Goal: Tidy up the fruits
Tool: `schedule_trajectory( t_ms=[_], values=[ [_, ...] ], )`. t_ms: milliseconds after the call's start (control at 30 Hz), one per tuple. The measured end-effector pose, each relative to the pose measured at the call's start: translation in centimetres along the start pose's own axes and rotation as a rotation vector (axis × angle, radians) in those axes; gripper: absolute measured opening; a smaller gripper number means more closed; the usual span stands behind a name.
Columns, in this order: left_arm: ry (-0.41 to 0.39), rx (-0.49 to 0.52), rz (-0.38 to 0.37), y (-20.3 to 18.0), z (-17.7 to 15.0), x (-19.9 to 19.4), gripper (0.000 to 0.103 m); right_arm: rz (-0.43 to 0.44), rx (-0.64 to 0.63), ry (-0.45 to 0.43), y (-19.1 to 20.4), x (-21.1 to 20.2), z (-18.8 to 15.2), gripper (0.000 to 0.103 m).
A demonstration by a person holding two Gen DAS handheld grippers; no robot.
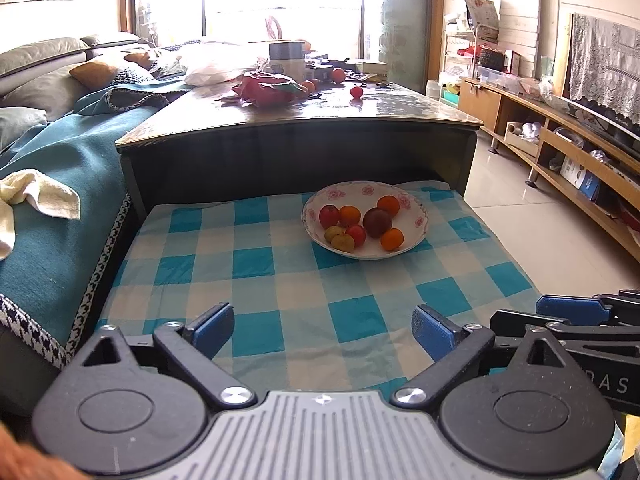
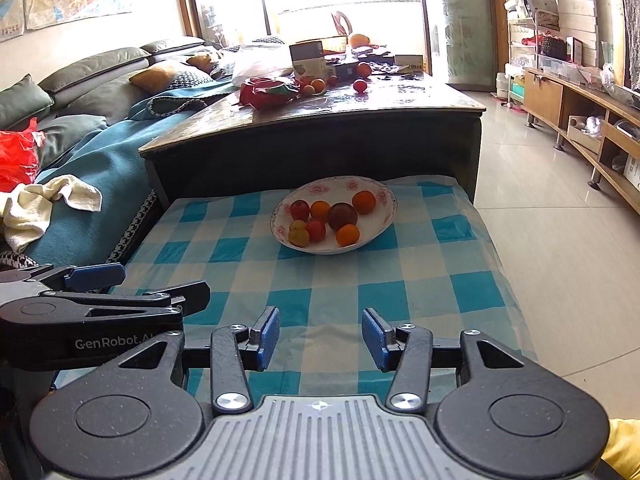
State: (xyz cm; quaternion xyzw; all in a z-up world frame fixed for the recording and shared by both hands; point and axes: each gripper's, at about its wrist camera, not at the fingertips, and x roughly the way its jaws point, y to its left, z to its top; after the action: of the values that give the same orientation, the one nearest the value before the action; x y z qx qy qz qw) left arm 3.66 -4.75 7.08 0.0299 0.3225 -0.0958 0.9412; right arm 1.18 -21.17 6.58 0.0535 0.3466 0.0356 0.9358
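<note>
A white floral bowl (image 1: 416, 216) (image 2: 380, 216) sits at the far side of a blue-and-white checked cloth. It holds several fruits: oranges (image 1: 392, 239) (image 2: 347, 235), red ones (image 1: 329, 216) (image 2: 300, 210), a dark plum (image 1: 377, 222) (image 2: 342, 216) and yellow-green ones (image 1: 343, 243) (image 2: 299, 237). My left gripper (image 1: 323, 330) is open and empty, well short of the bowl. My right gripper (image 2: 320, 334) is open and empty, also short of the bowl. Each gripper shows at the edge of the other's view.
A dark coffee table (image 1: 304, 120) (image 2: 320, 112) stands behind the cloth, with a red bag (image 1: 266, 90), a tin, a plastic bag and loose fruits (image 1: 356, 92). A sofa with a teal cover (image 1: 60, 200) and a towel is at the left. A wooden TV bench (image 1: 560, 140) is at the right.
</note>
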Motion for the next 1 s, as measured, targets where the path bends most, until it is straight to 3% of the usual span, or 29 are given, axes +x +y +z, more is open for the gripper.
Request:
schedule_trajectory(
  t_ms=[1000],
  values=[
    [-0.004,0.032,0.025,-0.4,-4.9,-4.1,0.103,-0.009,-0.001,0.018,0.8,-3.5,-4.3,0.042]
  ],
)
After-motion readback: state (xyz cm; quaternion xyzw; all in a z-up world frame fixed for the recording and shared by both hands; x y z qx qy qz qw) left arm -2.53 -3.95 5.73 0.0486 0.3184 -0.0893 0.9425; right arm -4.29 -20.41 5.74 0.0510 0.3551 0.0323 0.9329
